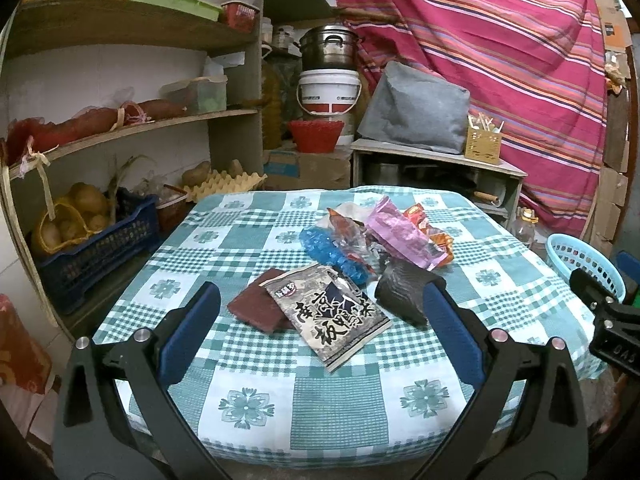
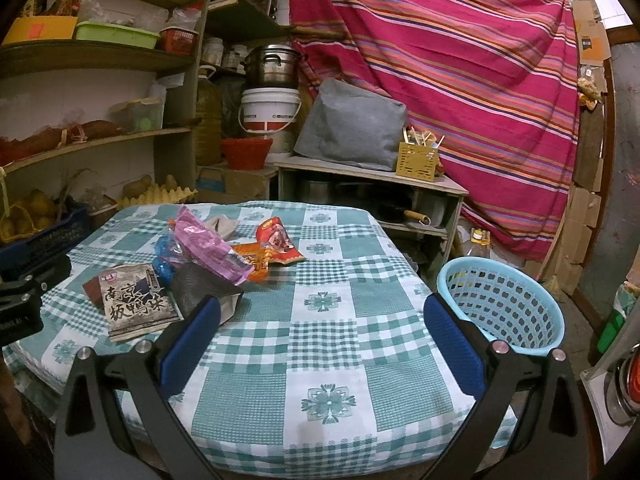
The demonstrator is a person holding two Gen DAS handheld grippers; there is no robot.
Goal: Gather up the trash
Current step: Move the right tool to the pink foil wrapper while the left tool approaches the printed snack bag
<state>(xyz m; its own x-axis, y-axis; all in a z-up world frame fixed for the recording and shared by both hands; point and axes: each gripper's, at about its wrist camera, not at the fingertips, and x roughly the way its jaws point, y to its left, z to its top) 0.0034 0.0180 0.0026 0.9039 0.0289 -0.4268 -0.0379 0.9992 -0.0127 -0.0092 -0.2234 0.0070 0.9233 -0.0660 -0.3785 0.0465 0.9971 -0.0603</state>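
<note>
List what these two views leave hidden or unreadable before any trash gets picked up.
- Blue wrapper: both views, mostly buried under the pink wrapper and the black bag.
- Dark red packet: both views, its right part covered by the grey printed packet.
- Blue basket: its bottom is hidden behind the table edge in the right wrist view and cut off in the left.
- Small print on the wrappers: too small in both.

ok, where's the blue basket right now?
The blue basket sits just off the table's right edge in the right wrist view, below the striped curtain; the left wrist view shows it at far right.
</note>
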